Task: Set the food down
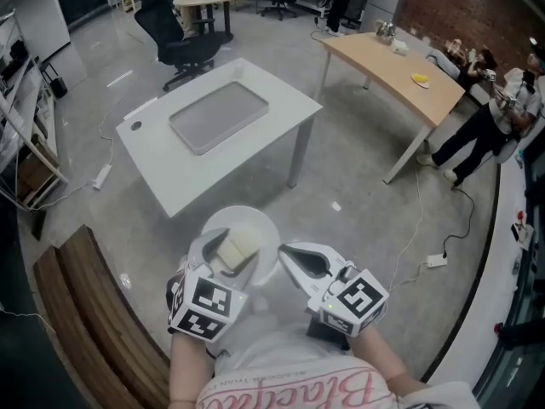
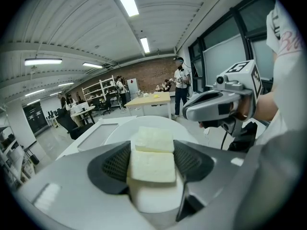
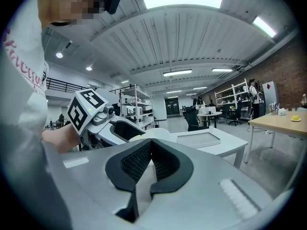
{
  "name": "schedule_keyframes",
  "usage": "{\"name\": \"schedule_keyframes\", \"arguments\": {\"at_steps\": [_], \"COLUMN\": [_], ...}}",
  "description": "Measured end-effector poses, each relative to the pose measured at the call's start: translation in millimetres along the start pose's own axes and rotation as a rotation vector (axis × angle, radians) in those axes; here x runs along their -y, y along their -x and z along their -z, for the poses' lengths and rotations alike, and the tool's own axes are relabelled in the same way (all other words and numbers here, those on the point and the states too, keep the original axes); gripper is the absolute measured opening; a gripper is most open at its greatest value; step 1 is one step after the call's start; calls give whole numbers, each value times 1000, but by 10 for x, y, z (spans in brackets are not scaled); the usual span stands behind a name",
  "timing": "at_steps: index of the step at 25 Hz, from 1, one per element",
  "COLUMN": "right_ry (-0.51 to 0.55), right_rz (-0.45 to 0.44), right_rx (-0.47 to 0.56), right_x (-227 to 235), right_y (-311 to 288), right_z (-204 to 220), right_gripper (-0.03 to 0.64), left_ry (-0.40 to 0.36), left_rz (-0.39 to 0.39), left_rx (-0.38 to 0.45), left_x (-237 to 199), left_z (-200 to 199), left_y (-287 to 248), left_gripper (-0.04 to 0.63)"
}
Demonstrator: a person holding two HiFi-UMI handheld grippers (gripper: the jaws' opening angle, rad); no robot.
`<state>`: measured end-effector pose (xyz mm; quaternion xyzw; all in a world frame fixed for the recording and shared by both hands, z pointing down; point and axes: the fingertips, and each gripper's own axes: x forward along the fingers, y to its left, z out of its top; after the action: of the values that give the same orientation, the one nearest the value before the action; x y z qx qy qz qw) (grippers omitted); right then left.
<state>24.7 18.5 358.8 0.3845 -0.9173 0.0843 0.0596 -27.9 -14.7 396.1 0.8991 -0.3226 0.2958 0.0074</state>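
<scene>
Left gripper point(image 1: 223, 247): jaws set wide and clamped on the food point(image 1: 238, 247), two pale square blocks stacked one on the other. In the left gripper view the dark pads point(image 2: 115, 164) bear on both sides of the stack.

Plate point(image 1: 255, 218): white and round, under and beyond the food. It is in the air over the grey floor, just off the near edge of the white table point(image 1: 170, 173). No view shows how the plate itself is carried.

Right gripper point(image 1: 289, 252): jaws closed together with nothing between them, as the right gripper view confirms. Its tip lies just beside the plate rim, on the side opposite the left gripper and likewise short of the white table's near edge.

White table: carries a shallow grey tray point(image 1: 219, 115) near its centre, with nothing in it. The food is well apart from that tray.

Surroundings, taken from the white table:
- black office chair point(image 1: 183, 37) just past the far edge
- long wooden table point(image 1: 400, 75) off to the right
- person point(image 1: 485, 118) standing past that wooden table
- brown slatted bench point(image 1: 77, 305) on the near left
</scene>
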Motion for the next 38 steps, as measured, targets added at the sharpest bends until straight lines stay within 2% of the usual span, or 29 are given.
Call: {"name": "schedule_keyframes", "arguments": {"at_steps": [9,23,38], "right_ry": [14,6,-19], "right_rz": [2,1,-42], "right_rx": [-8,-32,-29], "right_x": [375,777,1557], "right_y": [-600,-932,-1534], "right_z": [-122,-141,-282], "right_gripper": [2,2,2], "left_ry": [2,26,49], "left_rz": [-24,-29,-76], "left_rx": [3,3,-22], "left_x": [-662,-1069,-1757], "left_z": [-54,-148,-358], "left_y": [-295,-623,-1285], "left_gripper": [276,276,276]}}
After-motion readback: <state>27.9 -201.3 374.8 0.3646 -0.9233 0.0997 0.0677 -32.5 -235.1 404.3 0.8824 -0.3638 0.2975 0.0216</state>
